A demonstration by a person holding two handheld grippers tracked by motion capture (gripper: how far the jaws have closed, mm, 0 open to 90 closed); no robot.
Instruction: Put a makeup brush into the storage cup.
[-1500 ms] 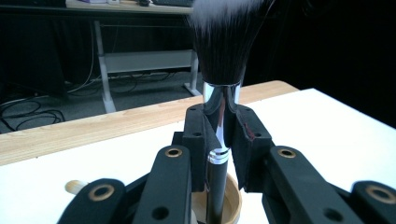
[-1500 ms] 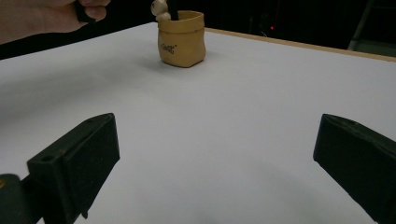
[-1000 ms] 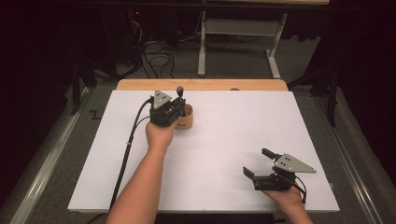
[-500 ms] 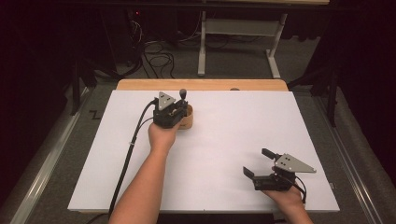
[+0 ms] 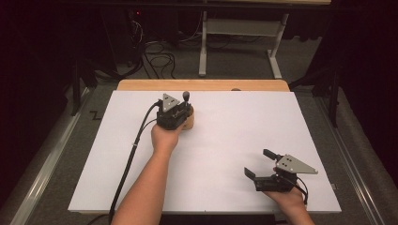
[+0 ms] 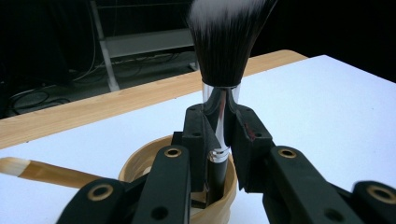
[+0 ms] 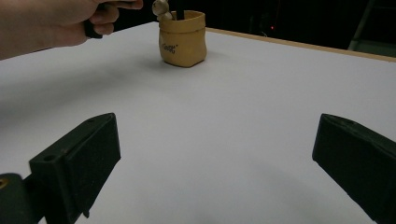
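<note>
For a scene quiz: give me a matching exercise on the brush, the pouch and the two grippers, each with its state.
Column one:
1. makeup brush
2. tan pouch
3. left gripper
4. right gripper

Column two:
A. jaws wide apart, nothing between them
B. stands upright on the white table
C. bristles up, handle down in the pouch
D. jaws shut on the brush ferrule

Pairs: 1-C, 2-B, 3-D, 4-A

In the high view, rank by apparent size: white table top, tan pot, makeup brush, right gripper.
1. White table top.
2. Right gripper, though nearness to the camera enlarges it.
3. Tan pot, partly hidden by the left gripper.
4. Makeup brush, its top showing.
</note>
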